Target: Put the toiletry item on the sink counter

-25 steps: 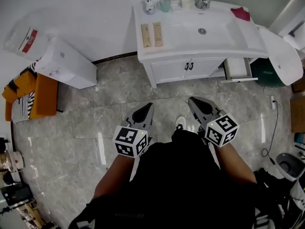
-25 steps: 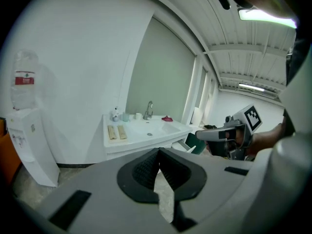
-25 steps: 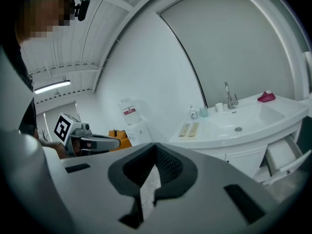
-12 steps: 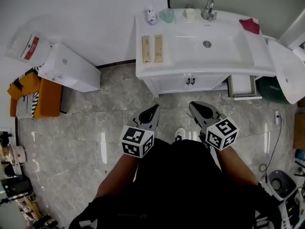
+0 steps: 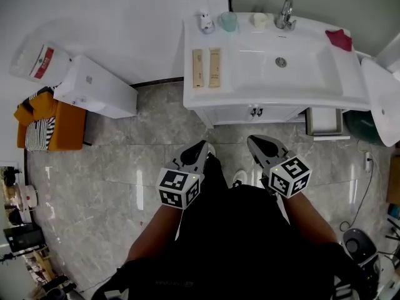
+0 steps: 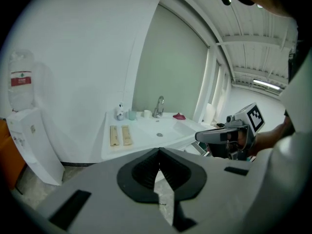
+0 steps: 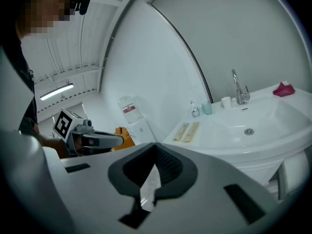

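Observation:
The white sink counter (image 5: 206,99) stands ahead against the wall. On its left part two flat tan toiletry packets (image 5: 206,67) lie side by side; they also show in the left gripper view (image 6: 120,135) and in the right gripper view (image 7: 186,131). Behind them stand a small bottle (image 5: 205,22), a teal cup (image 5: 229,21) and a white cup (image 5: 259,19). My left gripper (image 5: 197,147) and right gripper (image 5: 253,141) hang over the floor short of the cabinet. Both are shut with nothing between the jaws.
A faucet (image 5: 286,12) and a red cloth (image 5: 339,39) are on the basin side. A drawer (image 5: 324,122) stands open at the cabinet's right. A white water dispenser (image 5: 94,86) and an orange seat (image 5: 50,125) are at the left, and a white rounded fixture (image 5: 381,99) at the right.
The person has stepped forward, so the sink counter is nearer and lower in the head view. Both grippers stay shut and level.

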### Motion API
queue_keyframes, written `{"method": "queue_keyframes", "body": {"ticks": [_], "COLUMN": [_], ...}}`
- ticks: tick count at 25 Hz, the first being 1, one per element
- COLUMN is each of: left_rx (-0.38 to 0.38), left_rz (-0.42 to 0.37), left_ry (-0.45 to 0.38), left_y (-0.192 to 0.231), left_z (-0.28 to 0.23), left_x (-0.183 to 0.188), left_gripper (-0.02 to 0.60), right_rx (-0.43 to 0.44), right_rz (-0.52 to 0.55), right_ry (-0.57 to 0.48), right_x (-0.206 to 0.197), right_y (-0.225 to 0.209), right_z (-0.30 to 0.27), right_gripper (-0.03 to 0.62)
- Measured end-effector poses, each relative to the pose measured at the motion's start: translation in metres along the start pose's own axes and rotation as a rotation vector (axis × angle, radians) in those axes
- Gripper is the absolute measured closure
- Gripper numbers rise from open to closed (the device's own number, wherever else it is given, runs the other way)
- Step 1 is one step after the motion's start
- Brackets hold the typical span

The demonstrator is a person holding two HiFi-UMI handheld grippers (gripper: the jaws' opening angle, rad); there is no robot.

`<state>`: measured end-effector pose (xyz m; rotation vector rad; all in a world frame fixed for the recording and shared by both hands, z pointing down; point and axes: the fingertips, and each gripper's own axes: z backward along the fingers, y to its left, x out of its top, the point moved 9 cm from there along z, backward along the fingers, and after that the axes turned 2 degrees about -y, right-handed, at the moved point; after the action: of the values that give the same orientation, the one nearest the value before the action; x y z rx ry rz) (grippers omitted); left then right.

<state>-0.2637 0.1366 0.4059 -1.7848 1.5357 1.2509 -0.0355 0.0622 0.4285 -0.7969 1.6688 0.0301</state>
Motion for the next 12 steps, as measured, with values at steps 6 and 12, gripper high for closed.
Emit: {"method": "queue_keyframes", "body": {"ticks": [6,12], "left_rx": [-0.009,-0.042], "left_rz": [-0.01,-0.042], "left_ry": [-0.003,-0.009], "left_y": [0.036,0.09], "left_z": [-0.024,-0.069], "left_x": [0.017,0.058], "left_gripper": [0.577,0.577], "right_rx": [-0.044,-0.092], "right_rz": [0.009,0.022], "right_ry": [-0.005,0.039], "right_x": [0.016,0.04], "right_y": [-0.015,-0.038], "right_z": [-0.032,-0.09], "right_gripper": [0.595,0.595]}}
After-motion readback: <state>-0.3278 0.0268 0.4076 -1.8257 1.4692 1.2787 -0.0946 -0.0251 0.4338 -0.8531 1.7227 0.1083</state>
